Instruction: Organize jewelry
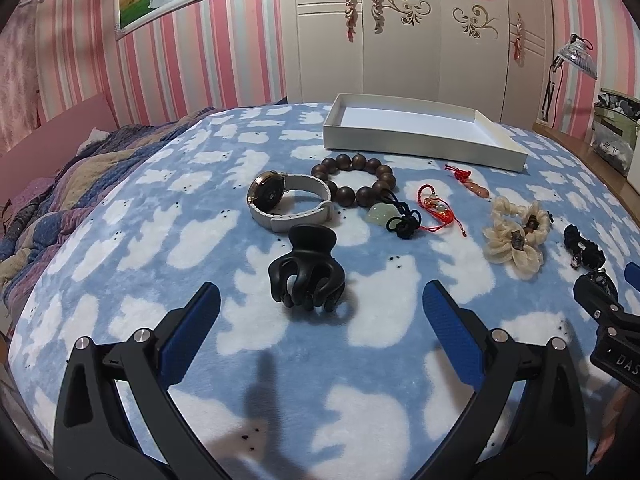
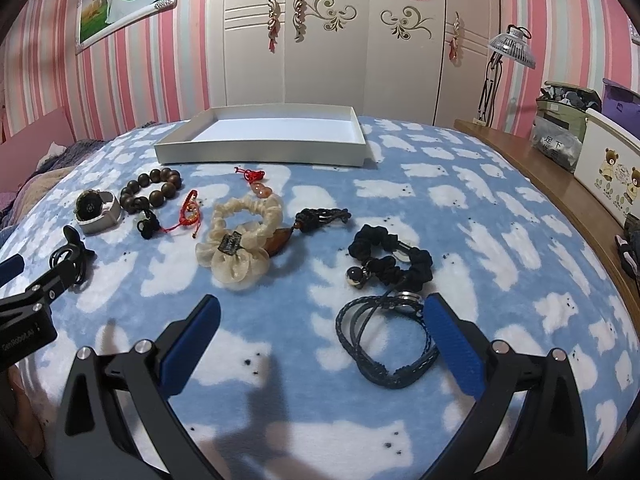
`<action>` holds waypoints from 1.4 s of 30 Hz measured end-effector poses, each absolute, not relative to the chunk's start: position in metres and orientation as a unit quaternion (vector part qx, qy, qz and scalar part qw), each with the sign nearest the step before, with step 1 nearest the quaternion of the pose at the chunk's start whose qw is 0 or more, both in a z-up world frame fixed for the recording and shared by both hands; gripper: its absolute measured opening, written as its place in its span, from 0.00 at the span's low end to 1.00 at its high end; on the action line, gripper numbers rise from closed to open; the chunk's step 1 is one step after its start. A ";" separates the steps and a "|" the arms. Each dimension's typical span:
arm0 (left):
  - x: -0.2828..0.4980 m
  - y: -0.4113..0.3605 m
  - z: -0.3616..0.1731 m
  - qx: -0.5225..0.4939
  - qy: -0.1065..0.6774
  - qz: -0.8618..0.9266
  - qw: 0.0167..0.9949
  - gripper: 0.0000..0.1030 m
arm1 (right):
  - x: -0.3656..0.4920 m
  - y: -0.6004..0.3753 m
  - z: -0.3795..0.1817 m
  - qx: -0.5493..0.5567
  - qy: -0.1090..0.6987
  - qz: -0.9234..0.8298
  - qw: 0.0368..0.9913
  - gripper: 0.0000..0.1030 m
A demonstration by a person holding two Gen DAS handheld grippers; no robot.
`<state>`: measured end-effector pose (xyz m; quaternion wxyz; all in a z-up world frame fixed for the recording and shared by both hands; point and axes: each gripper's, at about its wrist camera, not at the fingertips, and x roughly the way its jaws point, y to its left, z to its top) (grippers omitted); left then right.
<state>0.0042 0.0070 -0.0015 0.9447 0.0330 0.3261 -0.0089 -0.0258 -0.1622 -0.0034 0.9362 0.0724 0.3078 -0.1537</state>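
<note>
Jewelry lies spread on a blue blanket with white bears. My left gripper (image 1: pixel 320 300) is open and empty, with a black claw hair clip (image 1: pixel 306 272) just ahead between its fingers. Beyond lie a white-strap watch (image 1: pixel 280 200), a brown bead bracelet (image 1: pixel 356 178), a jade pendant on black cord (image 1: pixel 390 218), a red string charm (image 1: pixel 434 208) and a cream scrunchie (image 1: pixel 516 236). My right gripper (image 2: pixel 320 304) is open and empty. A dark braided leather bracelet (image 2: pixel 384 340) lies by its right finger, a black scrunchie (image 2: pixel 390 256) just beyond. An empty white tray (image 2: pixel 260 154) stands at the back.
A wooden bed edge (image 2: pixel 560 184) runs along the right, with bags and a bear-print box (image 2: pixel 612 172) behind it. A crumpled quilt (image 1: pixel 60 200) lies at the left. A white wardrobe (image 1: pixel 400 28) and a lamp (image 2: pixel 512 48) stand at the back.
</note>
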 end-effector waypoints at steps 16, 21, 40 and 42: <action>0.007 0.010 -0.003 0.028 0.328 -0.002 0.944 0.97 | -0.029 -0.159 0.000 0.062 0.295 -0.164 0.939 0.98; 0.007 0.011 -0.003 0.026 0.329 -0.005 0.944 0.97 | -0.027 -0.159 0.000 0.065 0.296 -0.161 0.939 0.98; 0.007 0.014 -0.003 0.015 0.327 -0.008 0.945 0.97 | -0.033 -0.154 0.003 0.048 0.284 -0.166 0.943 0.98; 0.007 0.014 -0.003 0.015 0.327 -0.009 0.945 0.97 | -0.033 -0.154 0.003 0.049 0.285 -0.165 0.943 0.98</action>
